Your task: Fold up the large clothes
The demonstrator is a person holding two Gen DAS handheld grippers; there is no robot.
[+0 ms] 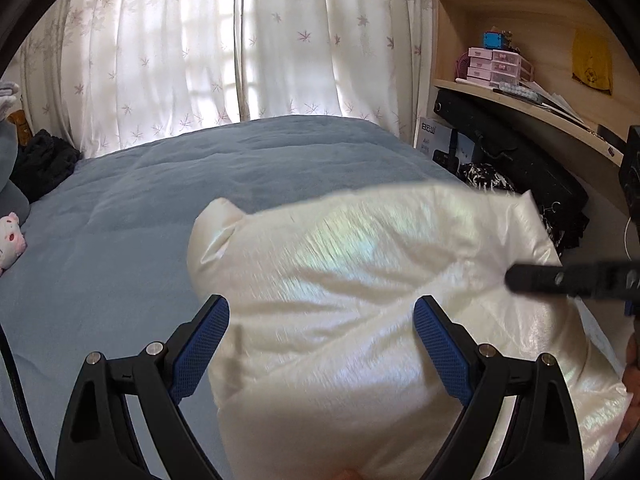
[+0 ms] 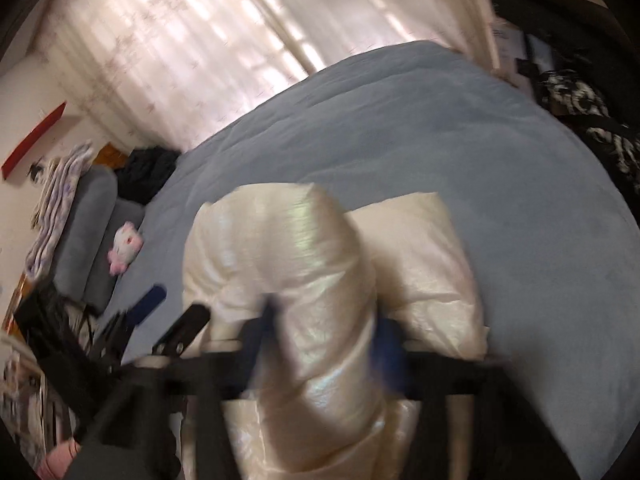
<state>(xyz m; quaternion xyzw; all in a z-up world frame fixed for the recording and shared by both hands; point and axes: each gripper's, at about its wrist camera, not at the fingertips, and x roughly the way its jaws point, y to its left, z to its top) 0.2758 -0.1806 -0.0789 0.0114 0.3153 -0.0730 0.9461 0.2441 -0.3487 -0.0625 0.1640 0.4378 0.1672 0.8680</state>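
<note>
Two blue-padded fingers of the left gripper (image 1: 322,320) stand wide apart, one on each side of the cream puffy jacket (image 1: 360,300); in the left wrist view the pads (image 1: 440,344) flank the cloth without pressing on it. On the right gripper (image 2: 324,328) the two fingers are blurred, yet a thick roll of the same jacket (image 2: 304,280) runs between them and they appear narrowed onto it, gripping the fabric. One jacket is in sight, shiny and pearly, bunched into two lobes in the right wrist view and lifted above the near part of the bed. Beneath it lies one grey-blue quilt (image 1: 200,184) covering the bed. One pink-and-white plush toy (image 2: 125,246) sits at the quilt's edge beside one grey pillow (image 2: 86,232), with one dark garment (image 2: 146,170) heaped behind. Two pale flowered curtains (image 1: 200,48) hang beyond the bed. Wooden shelves (image 1: 520,92) stand beside the bed, bearing small pink drawer boxes (image 1: 496,66).
</note>
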